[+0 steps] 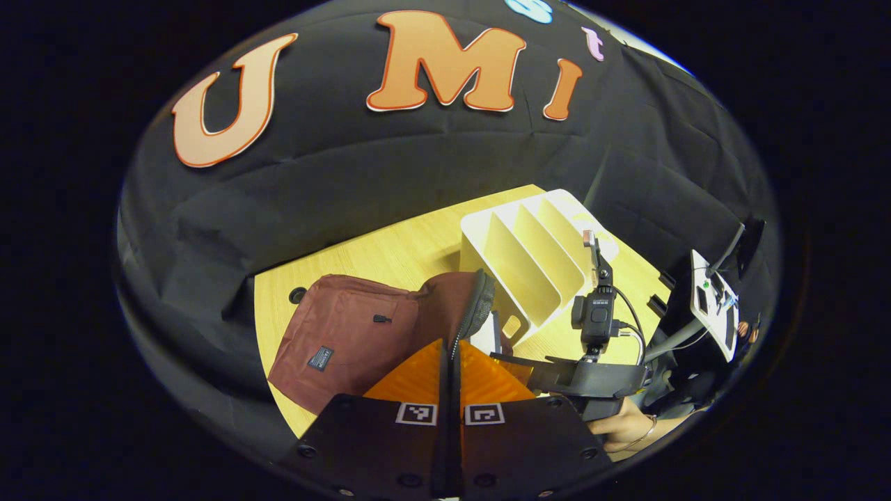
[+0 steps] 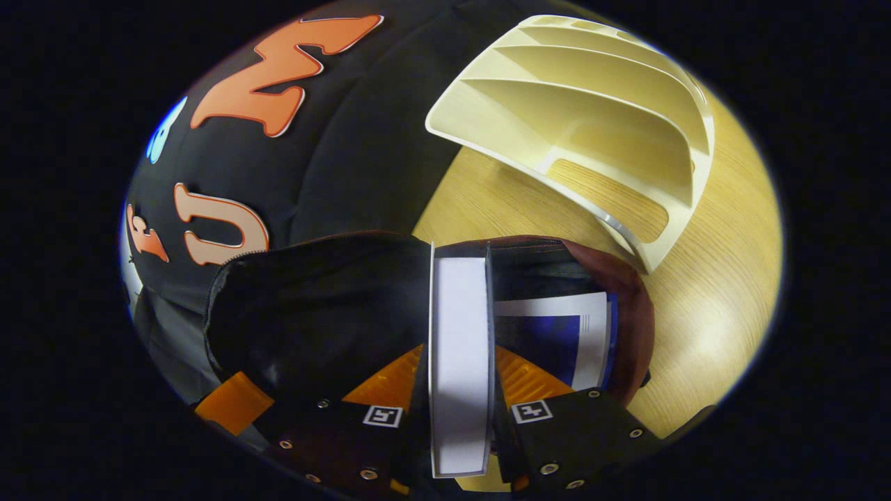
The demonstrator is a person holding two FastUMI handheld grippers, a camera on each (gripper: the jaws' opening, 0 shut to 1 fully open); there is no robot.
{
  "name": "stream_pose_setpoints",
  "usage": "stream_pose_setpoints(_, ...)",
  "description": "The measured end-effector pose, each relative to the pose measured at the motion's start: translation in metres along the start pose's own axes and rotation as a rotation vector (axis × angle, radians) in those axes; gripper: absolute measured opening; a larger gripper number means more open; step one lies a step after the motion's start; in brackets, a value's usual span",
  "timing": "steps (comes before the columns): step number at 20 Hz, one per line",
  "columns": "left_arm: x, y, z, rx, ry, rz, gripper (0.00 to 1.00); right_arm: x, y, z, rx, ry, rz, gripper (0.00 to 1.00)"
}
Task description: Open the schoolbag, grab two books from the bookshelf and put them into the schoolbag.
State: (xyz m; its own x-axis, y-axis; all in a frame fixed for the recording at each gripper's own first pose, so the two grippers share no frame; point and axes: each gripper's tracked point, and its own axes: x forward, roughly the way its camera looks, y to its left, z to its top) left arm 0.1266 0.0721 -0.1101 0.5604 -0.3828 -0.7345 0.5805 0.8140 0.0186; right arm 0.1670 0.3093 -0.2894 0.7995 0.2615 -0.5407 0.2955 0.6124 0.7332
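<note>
The maroon schoolbag (image 1: 334,334) lies on the wooden table (image 1: 390,250). My left gripper (image 1: 451,344) is shut on the edge of its raised flap, holding the mouth open. In the right gripper view, my right gripper (image 2: 459,348) is shut on a book (image 2: 459,306) held spine-up, its white page edge facing me, above the bag's dark open inside (image 2: 320,306). A second book (image 2: 557,334) with a blue and white cover lies within the bag. The white bookshelf (image 1: 529,257) (image 2: 592,90) stands behind the bag, and the slots I can see hold nothing.
In the left gripper view the right gripper (image 1: 508,360), with its camera and a hand (image 1: 626,428) holding it, reaches over the bag's mouth from the right. A stand with a white panel (image 1: 713,306) is beyond the table's right edge. Bare tabletop (image 2: 717,278) lies beside the shelf.
</note>
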Motion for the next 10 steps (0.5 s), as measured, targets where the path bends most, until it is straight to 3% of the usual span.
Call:
stream_pose_setpoints(1, 0.003, 0.004, -0.003, -0.009, 0.002, 0.003, 0.0, -0.002, -0.016, -0.001, -0.018, 0.013, -0.056, 0.48)
stream_pose_setpoints(2, 0.003, 0.007, -0.005, -0.016, 0.004, 0.004, 0.01, -0.003, -0.023, -0.002, -0.025, 0.033, -0.068, 0.65)
stream_pose_setpoints(4, 0.002, 0.007, -0.012, -0.022, 0.009, -0.002, 0.01, -0.007, -0.035, -0.01, -0.03, 0.069, -0.105, 0.9)
stream_pose_setpoints(6, 0.005, 0.006, -0.011, -0.013, 0.01, -0.002, 0.01, -0.014, -0.041, -0.009, -0.056, 0.083, -0.127, 0.98)
stream_pose_setpoints(10, 0.009, 0.002, -0.014, -0.001, 0.016, 0.001, 0.01, -0.035, -0.052, -0.002, -0.089, 0.109, -0.113, 0.97)
